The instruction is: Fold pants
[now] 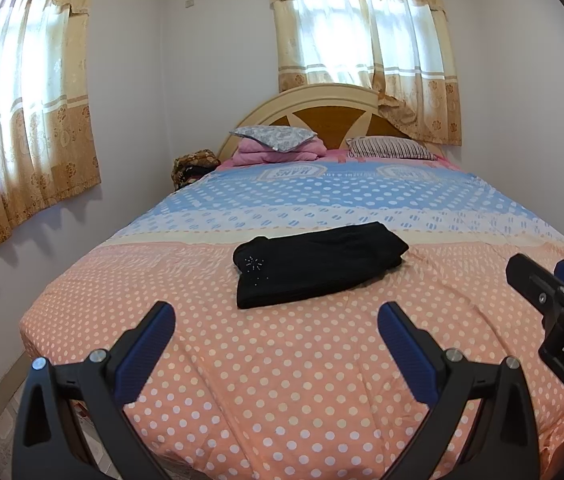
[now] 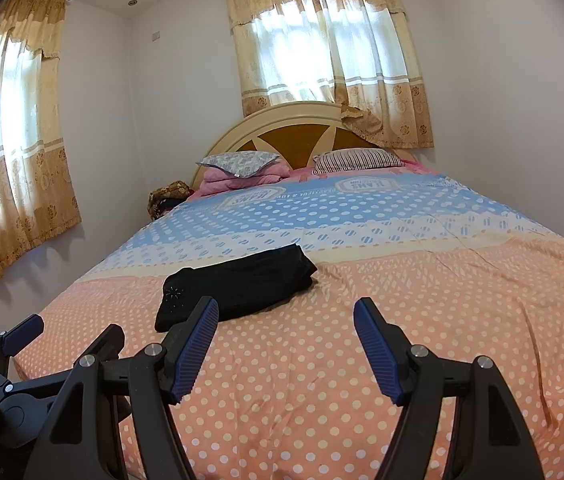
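one folded pants (image 1: 318, 266) | two pillows | left tongs (image 1: 275, 340) spread | right tongs (image 2: 286, 338) spread

Black pants (image 1: 318, 266), folded into a compact rectangle, flat on polka-dot bedspread (image 1: 282, 380).

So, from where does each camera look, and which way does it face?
Left wrist: sits on the left gripper above the bed's foot, facing the headboard; shows its own open fingers, plus the right gripper at right.
Right wrist: sits on the right gripper, same direction; shows its open fingers, the left gripper at left.
Shared: the folded black pants, polka-dot bedspread, pillows, curtains.
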